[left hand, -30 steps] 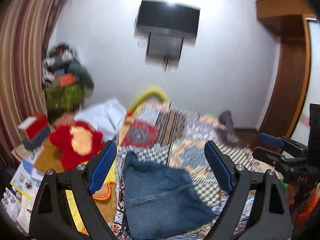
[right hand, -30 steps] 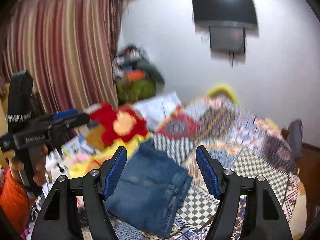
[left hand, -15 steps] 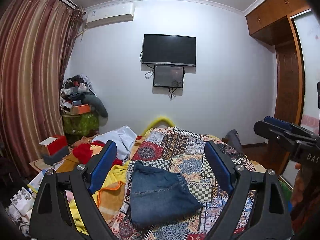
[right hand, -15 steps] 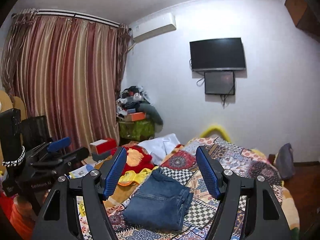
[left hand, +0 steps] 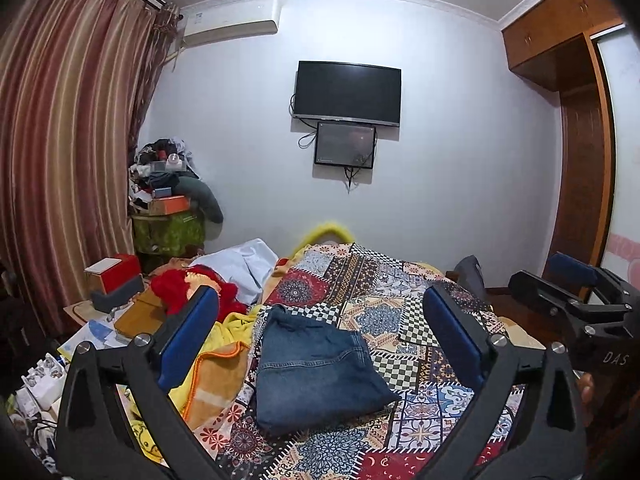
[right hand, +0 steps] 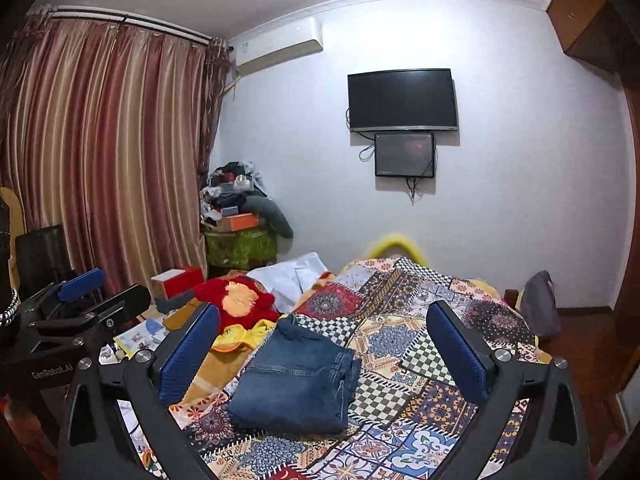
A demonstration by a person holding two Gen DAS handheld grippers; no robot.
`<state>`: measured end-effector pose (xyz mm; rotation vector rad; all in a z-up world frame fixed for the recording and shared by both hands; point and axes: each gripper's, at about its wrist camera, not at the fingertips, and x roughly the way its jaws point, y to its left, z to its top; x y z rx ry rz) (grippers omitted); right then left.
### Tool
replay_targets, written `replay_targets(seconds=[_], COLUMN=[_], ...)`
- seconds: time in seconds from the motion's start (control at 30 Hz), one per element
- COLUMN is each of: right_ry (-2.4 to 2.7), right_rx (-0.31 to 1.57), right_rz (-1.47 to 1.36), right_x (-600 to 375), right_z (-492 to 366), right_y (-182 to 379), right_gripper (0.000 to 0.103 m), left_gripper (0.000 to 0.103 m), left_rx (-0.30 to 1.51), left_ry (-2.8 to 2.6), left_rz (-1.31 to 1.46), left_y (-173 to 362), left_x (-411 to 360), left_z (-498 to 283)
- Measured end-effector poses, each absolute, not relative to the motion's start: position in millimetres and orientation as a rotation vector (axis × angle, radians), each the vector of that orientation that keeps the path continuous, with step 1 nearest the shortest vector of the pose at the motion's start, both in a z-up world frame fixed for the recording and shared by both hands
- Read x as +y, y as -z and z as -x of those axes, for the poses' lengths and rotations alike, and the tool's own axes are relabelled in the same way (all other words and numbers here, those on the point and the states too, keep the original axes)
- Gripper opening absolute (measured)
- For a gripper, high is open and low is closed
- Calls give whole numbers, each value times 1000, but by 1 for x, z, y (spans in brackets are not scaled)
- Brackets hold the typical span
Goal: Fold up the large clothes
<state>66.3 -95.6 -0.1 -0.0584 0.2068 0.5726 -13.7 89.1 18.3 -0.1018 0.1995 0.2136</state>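
Both claws opening wide, nothing between pads: left claw (left hand: 320,344), right claw (right hand: 322,354). Folded jeans (left hand: 316,372) lying on bed (left hand: 420,320), 12 o'clock of both claws. Judgement: keeping clear, not disturbing fold.

Blue denim jeans (left hand: 316,368); multicolour patchwork bedspread (left hand: 404,312); red-gold striped curtain (left hand: 64,168); black TV (left hand: 347,93).

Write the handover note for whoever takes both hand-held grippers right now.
Left hand-held gripper: jaws opening, nothing between them.
Right hand-held gripper: jaws opening, nothing between them.
Jeans: lying folded in a compact stack on the patchwork bedspread, apart from both grippers.
Done: the jeans look folded.
Left: to the left of the jeans lie a red garment, a yellow cloth and a white cloth, loose and unfolded; whether they belong to the job is unclear.
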Motion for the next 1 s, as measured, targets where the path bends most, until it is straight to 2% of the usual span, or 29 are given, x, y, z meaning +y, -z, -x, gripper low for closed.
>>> replay_targets(seconds=[1.0], right_ry=[-557], right_rx=[222], right_rz=[65], right_x=[-93], right_z=[-72], right_y=[-1], right_gripper=[103], left_gripper=[103], left_rx=[231], left_ry=[-211], left_rz=[122], left_y=[-10], left_x=[97], left_z=[8])
